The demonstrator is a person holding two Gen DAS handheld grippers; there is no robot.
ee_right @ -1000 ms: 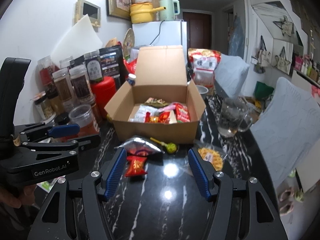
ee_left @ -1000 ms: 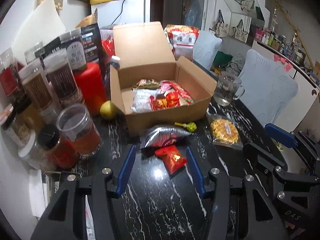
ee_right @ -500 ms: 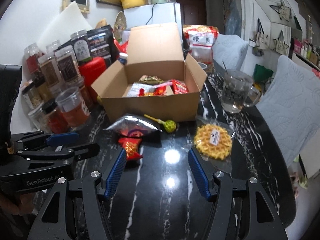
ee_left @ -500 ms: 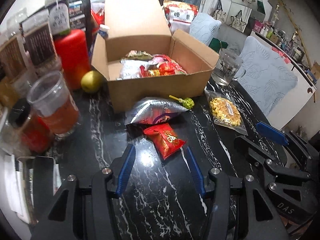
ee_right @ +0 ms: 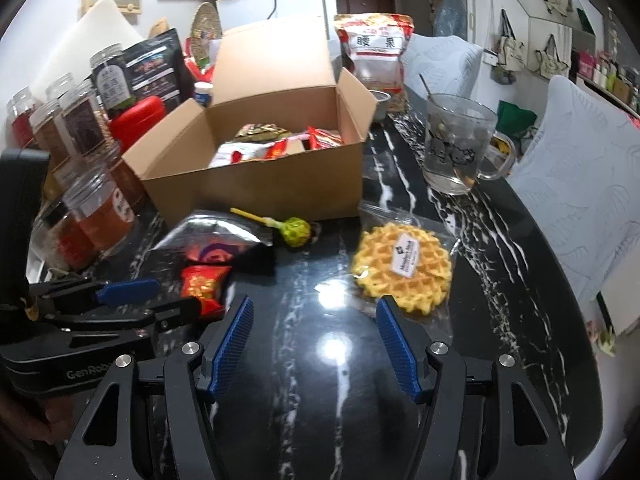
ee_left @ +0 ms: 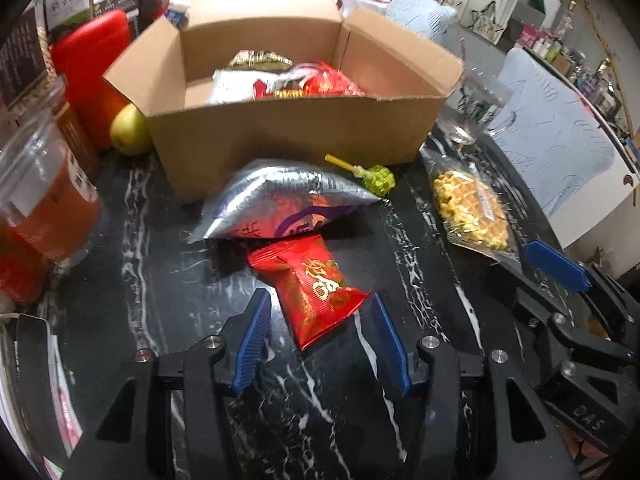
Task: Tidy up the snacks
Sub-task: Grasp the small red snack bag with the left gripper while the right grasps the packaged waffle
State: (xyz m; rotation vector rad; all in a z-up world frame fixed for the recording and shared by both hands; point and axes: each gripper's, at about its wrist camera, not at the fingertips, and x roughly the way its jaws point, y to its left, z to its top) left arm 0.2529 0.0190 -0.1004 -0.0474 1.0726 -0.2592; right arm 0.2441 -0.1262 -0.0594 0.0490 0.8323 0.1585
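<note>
Both claws have dropped toward the loose snacks since a second ago.

We now have the left claw (ee_left: 316, 320) parted around the near end of the red snack packet (ee_left: 316, 280), pads not yet pressing it; the right claw (ee_right: 314, 332) hangs parted and empty just short of the wrapped waffle (ee_right: 402, 268). Both lie on the black marble surface (ee_right: 340, 380) in front of the cardboard box (ee_right: 260, 184), which already holds several packets. We judge the risk to be the silver foil bag (ee_left: 280, 204): it overlaps the far end of the red packet, so a lift could drag it along or let the slick wrapper slip out. A green lollipop (ee_right: 294, 232) lies beside the bag against the box front. Jars (ee_right: 100, 216) crowd the surface's left edge and a glass mug (ee_right: 460, 148) stands toward its right edge, both easy to knock.
</note>
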